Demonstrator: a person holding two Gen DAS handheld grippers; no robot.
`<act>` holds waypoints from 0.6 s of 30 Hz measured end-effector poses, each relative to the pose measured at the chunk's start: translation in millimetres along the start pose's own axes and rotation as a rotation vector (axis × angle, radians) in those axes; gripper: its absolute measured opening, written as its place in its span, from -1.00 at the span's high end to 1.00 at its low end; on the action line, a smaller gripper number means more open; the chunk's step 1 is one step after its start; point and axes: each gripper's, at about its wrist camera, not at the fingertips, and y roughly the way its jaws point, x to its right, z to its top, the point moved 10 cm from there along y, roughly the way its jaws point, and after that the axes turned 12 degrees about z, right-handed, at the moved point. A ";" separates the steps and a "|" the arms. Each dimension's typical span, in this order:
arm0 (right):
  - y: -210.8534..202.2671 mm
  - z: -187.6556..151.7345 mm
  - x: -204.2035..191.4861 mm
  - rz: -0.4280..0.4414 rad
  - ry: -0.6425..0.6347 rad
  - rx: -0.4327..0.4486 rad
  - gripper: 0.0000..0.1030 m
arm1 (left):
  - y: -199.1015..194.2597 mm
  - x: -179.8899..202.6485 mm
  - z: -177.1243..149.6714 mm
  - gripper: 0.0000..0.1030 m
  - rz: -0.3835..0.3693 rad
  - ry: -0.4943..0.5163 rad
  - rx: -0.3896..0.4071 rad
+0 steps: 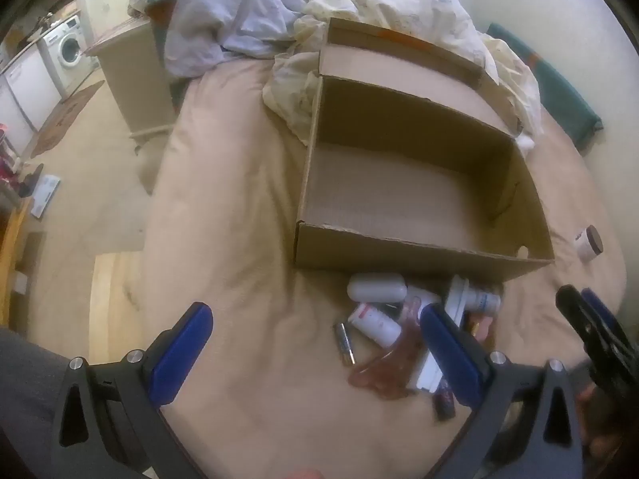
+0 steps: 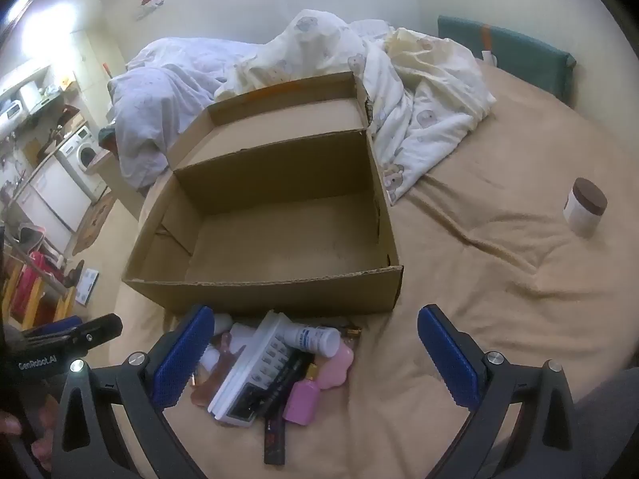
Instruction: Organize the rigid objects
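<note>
An open, empty cardboard box (image 1: 419, 183) (image 2: 271, 215) sits on the bed. In front of it lies a heap of small items: a white calculator (image 2: 255, 371), white bottles (image 1: 375, 287) (image 2: 315, 337), a pink bottle (image 2: 303, 399), a battery (image 1: 345, 343) and a brownish translucent piece (image 1: 395, 363). My left gripper (image 1: 315, 327) is open and empty, above the bed just left of the heap. My right gripper (image 2: 311, 331) is open and empty, hovering over the heap. A jar with a brown lid (image 2: 585, 207) (image 1: 589, 243) stands alone at the right.
The bed has a beige cover (image 2: 499, 279). Crumpled duvets (image 2: 359, 64) (image 1: 247, 20) lie behind the box. A teal pillow (image 2: 511, 52) is at the far right. The bed edge drops to the floor (image 1: 100, 199) on the left.
</note>
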 end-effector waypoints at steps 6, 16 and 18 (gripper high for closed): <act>-1.5 -0.7 1.0 -0.021 -0.014 -0.004 -1.00 | 7.7 -14.7 9.5 -1.00 -0.003 -0.006 -0.004; 1.2 -0.6 0.7 -0.017 -0.009 -0.003 -1.00 | -2.7 -5.4 2.2 -1.00 0.008 -0.003 0.019; 0.6 -0.1 1.2 -0.017 -0.009 -0.003 -1.00 | -2.8 -5.1 2.4 -1.00 0.004 -0.005 0.017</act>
